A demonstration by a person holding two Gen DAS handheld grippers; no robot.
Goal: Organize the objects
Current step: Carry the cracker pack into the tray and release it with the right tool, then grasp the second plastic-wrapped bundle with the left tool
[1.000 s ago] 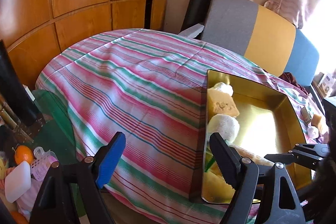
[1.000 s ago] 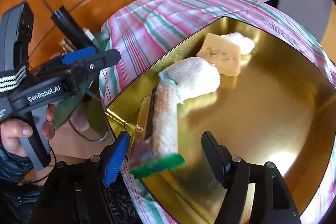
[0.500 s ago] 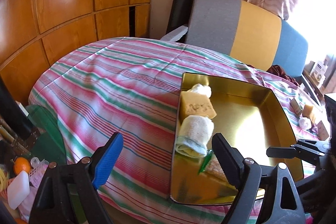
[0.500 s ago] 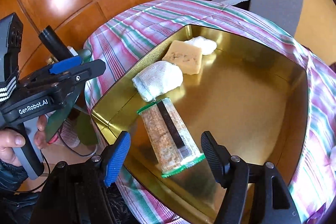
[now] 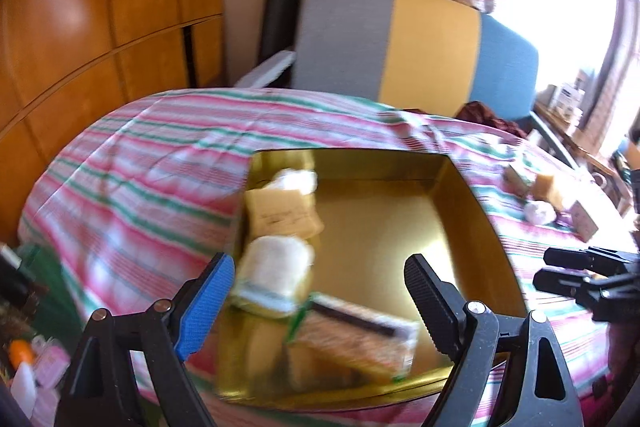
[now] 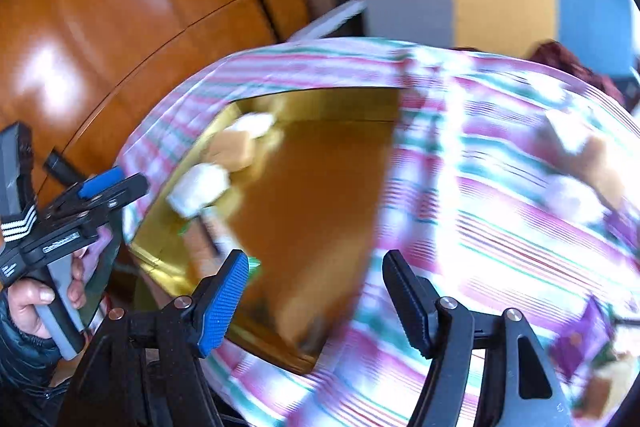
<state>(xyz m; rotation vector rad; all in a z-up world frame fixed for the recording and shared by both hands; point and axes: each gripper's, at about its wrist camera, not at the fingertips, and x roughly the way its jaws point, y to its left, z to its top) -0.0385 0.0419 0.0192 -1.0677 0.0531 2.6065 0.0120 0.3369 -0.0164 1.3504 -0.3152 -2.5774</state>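
Gold tray on the striped cloth, seen from each wrist in turn

Left wrist: we see the left gripper (image 5: pixel 316 301) spread wide and empty above the gold tray (image 5: pixel 472 203), where a white roll (image 5: pixel 276 267), a yellow sponge (image 5: pixel 282 217), a white wad (image 5: pixel 296 181) and a green-edged scouring pad (image 5: pixel 356 337) line the left wall. Right wrist, blurred: we see the right gripper (image 6: pixel 316 301) part-open, holding nothing, over the tray's right wall (image 6: pixel 340 327) and striped cloth (image 6: pixel 500 227); a hand (image 6: pixel 28 303) grips the left tool's handle
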